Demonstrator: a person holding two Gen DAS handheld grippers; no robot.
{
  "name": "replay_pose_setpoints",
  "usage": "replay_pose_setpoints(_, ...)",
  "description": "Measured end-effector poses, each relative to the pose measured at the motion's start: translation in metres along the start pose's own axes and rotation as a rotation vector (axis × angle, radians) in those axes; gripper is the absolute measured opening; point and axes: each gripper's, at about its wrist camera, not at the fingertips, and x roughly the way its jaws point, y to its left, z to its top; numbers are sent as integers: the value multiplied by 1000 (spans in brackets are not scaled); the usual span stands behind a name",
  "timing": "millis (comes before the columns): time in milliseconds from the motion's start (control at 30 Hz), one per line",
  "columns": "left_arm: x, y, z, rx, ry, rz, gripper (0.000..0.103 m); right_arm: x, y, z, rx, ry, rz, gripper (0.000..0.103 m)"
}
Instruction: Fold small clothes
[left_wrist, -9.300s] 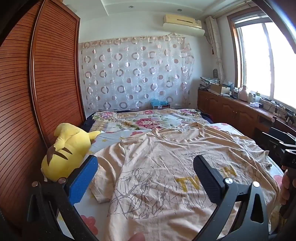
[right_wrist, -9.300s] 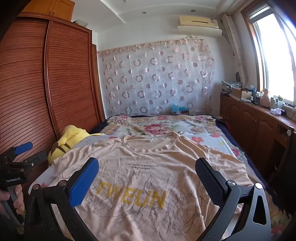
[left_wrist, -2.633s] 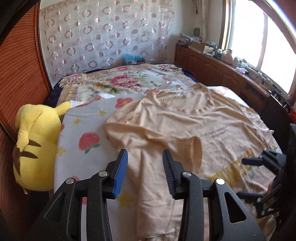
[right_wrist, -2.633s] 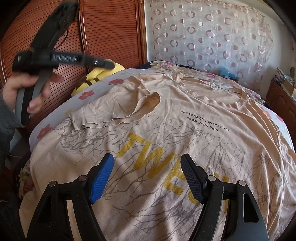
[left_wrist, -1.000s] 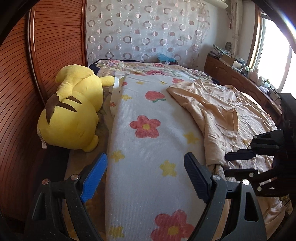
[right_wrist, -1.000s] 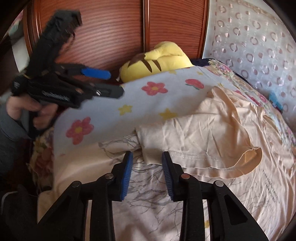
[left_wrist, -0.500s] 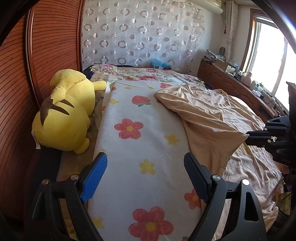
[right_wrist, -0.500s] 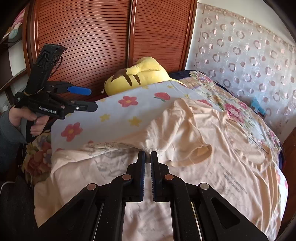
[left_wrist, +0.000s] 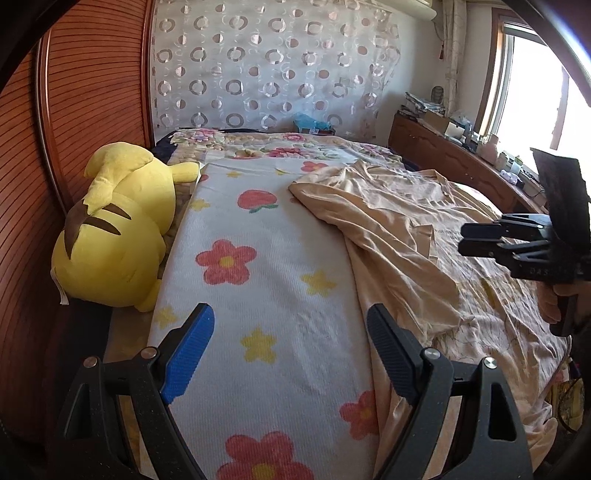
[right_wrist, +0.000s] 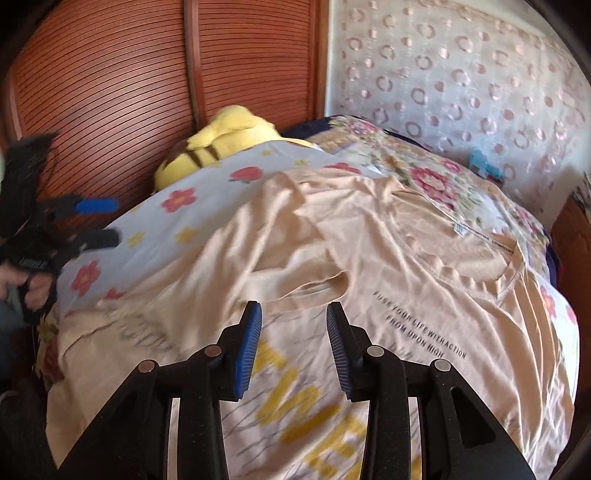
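Observation:
A peach T-shirt (right_wrist: 424, 302) with a yellow print lies spread on the bed. Its left side and sleeve (right_wrist: 314, 254) are folded over onto its front. My right gripper (right_wrist: 293, 308) hovers just above that folded edge; its jaws are opening and no cloth is pinched between them. In the left wrist view the shirt (left_wrist: 399, 229) lies to the right, with the right gripper (left_wrist: 462, 239) over it. My left gripper (left_wrist: 288, 321) stands wide open above the flowered blanket (left_wrist: 258, 277), left of the shirt, holding nothing. It also shows at the left edge as the left gripper (right_wrist: 112, 219).
A yellow plush toy (left_wrist: 118, 229) lies between the bed and the slatted wooden wardrobe (right_wrist: 110, 74) on the left. A low wooden cabinet (left_wrist: 443, 155) with clutter runs under the window on the right. A person's hand (right_wrist: 33, 291) holds the left gripper's handle.
The right gripper, shut on the shirt's folded edge half a second ago, has carried it rightward over the shirt's front and parted its jaws; the cloth now lies down. The left gripper drifted slightly.

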Motion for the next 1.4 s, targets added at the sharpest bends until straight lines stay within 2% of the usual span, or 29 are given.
replay_pose_setpoints(200, 11, -3, 11, 7, 4, 11, 86, 45, -21, 20, 108, 49, 9, 38)
replay_pose_setpoints(300, 15, -4, 15, 2, 2, 10, 86, 53, -19, 19, 121, 74, 54, 24)
replay_pose_setpoints(367, 18, -5, 18, 3, 0, 10, 86, 55, -18, 21, 84, 85, 55, 4)
replay_pose_setpoints(467, 24, -7, 24, 5, 1, 13, 86, 49, -23, 24, 48, 60, 38, 2)
replay_pose_setpoints(633, 37, -10, 39, 12, 5, 18, 86, 32, -50, 27, 78, 19, -86, 2)
replay_pose_setpoints(733, 47, -15, 51, 40, 8, 28, 86, 27, -56, 26, 104, 16, -124, 2)
replay_pose_setpoints(800, 55, -18, 60, 58, 13, 26, 86, 25, -57, 27, 124, 14, -106, 11)
replay_pose_setpoints(867, 64, -21, 67, 74, 21, 23, 84, 17, -57, 24, 127, 10, -113, 26)
replay_pose_setpoints(900, 70, -23, 70, 81, 28, 18, 83, 13, -59, 21, 133, 8, -115, 29)
replay_pose_setpoints(967, 80, -25, 75, 89, 42, 15, 76, 10, -66, 16, 151, 14, -116, 38)
replay_pose_setpoints(1133, 107, -26, 83, 67, 95, -17, 65, -13, -89, -17, 184, 51, -169, 39)
replay_pose_setpoints(1300, 131, -25, 89, 24, 146, -12, 65, -34, -117, -51, 233, 121, -217, 39)
replay_pose_setpoints(1400, 137, -26, 96, 19, 147, -19, 65, -51, -128, -65, 257, 122, -233, 40)
